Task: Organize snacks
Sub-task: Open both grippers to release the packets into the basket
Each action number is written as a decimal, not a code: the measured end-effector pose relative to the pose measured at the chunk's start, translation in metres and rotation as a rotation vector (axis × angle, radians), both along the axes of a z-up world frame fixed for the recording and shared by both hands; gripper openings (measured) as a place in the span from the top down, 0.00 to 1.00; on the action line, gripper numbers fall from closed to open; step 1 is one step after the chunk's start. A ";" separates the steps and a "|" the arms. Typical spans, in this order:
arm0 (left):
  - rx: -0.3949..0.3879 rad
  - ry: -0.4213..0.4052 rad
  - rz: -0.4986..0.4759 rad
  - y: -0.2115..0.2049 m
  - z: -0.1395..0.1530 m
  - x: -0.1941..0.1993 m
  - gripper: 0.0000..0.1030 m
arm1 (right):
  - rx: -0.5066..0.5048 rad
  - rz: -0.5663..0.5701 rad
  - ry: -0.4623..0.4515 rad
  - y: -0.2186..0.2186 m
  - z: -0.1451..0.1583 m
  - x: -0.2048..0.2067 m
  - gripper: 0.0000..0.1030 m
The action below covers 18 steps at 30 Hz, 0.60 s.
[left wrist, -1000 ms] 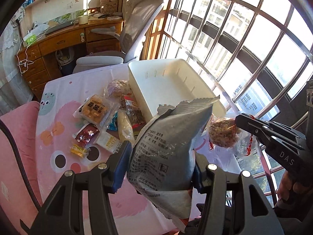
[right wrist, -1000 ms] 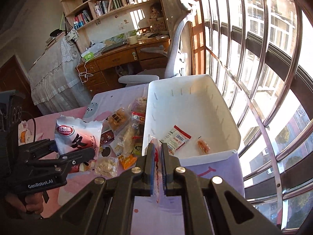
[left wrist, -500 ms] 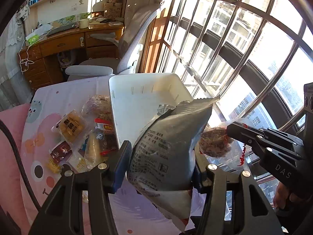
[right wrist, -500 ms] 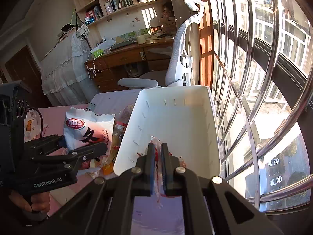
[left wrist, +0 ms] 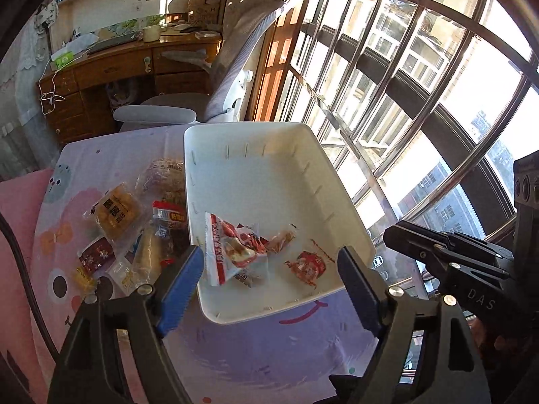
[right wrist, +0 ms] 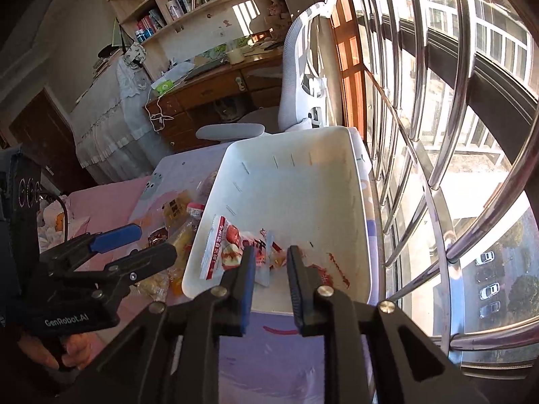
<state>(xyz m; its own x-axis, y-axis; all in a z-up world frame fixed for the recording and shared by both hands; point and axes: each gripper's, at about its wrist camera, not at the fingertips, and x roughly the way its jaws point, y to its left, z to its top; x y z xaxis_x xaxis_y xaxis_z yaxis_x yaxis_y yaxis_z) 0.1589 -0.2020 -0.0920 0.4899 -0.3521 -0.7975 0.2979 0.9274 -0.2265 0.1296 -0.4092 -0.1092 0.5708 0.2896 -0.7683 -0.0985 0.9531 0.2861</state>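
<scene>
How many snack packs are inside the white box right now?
4 that I can see in the white bin: a big red-and-white bag, a small red-and-white pack beside it, an orange pack, a red pack. More may hide underneath.

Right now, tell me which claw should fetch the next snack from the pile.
Left. The left claw, opening and empty, sits beside the pile; the right claw hangs over the bin.
</scene>
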 end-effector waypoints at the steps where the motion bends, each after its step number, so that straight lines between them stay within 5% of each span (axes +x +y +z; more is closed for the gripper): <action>1: 0.001 0.003 0.001 0.001 -0.001 -0.001 0.22 | 0.006 -0.003 0.003 -0.001 -0.001 0.000 0.78; 18: -0.008 0.045 0.034 0.060 -0.015 -0.028 0.22 | 0.039 -0.029 0.117 0.035 -0.022 -0.014 0.63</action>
